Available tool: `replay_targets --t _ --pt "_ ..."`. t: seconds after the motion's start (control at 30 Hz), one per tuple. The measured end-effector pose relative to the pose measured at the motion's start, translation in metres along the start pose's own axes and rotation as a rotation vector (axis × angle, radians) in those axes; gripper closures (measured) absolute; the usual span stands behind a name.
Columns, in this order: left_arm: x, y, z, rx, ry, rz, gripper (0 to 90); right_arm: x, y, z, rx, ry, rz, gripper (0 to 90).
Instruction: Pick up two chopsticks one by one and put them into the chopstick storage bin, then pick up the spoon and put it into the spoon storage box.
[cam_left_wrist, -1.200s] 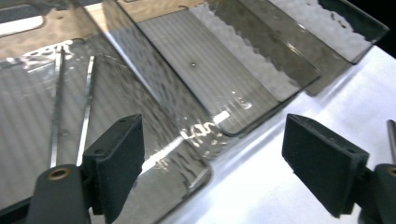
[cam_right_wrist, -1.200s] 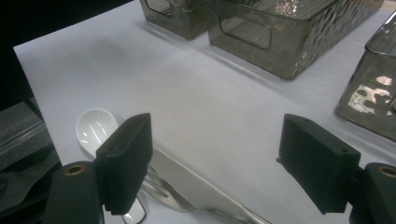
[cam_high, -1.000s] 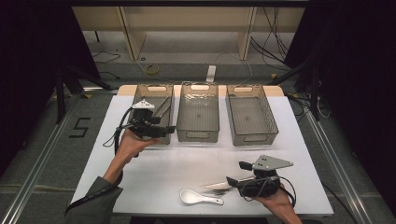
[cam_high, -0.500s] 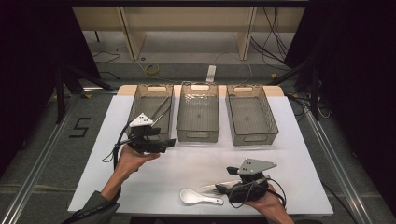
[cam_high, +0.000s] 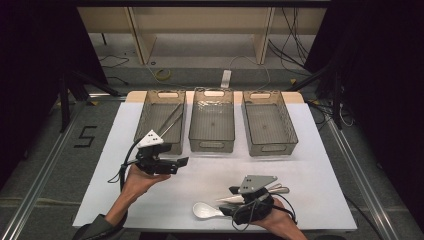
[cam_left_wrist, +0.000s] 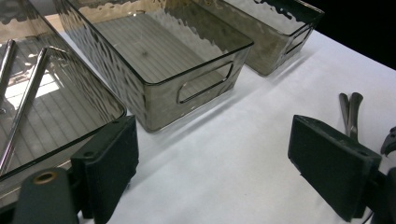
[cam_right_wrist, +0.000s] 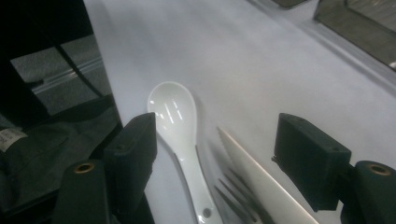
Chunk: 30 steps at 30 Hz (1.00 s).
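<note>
A white ceramic spoon (cam_high: 204, 210) lies near the table's front edge, beside a knife (cam_right_wrist: 261, 182) and a fork (cam_right_wrist: 236, 191). My right gripper (cam_high: 229, 201) is low over them, open, with the spoon's handle (cam_right_wrist: 187, 158) between its jaws, and nothing is gripped. More metal cutlery (cam_high: 274, 190) lies just behind that hand. My left gripper (cam_high: 181, 162) hangs open and empty in front of the left bin (cam_high: 142, 117), pointing right. The left gripper view shows that bin (cam_left_wrist: 70, 135) holding long metal sticks (cam_left_wrist: 28, 93).
Three clear grey bins stand in a row at the back of the white table: the left one, a middle one (cam_high: 211, 145) and a right one (cam_high: 272, 147). The middle bin (cam_left_wrist: 163, 88) and right bin (cam_left_wrist: 275, 51) hold nothing. The floor surrounds the table.
My left gripper has drawn back from the left bin toward the person, still open. The right gripper has slid left and down over the spoon and cutlery.
</note>
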<state>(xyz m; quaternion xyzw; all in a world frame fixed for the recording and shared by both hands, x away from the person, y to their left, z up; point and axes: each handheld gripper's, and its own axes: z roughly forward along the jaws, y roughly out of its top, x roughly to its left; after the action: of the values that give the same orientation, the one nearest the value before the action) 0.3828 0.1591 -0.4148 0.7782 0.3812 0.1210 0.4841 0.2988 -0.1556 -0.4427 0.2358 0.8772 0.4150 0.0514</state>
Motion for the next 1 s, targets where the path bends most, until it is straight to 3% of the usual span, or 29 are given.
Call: replay_targets --t 0.27,1.0 --pt "-0.005 -0.005 -0.004 -0.014 -0.012 0.004 15.5 0.006 0.003 0.013 0.077 0.041 -0.050 32.3" --pt "-0.012 -0.015 -0.015 -0.025 -0.001 0.022 15.5 0.015 0.006 0.037 0.211 0.054 -0.076 37.2"
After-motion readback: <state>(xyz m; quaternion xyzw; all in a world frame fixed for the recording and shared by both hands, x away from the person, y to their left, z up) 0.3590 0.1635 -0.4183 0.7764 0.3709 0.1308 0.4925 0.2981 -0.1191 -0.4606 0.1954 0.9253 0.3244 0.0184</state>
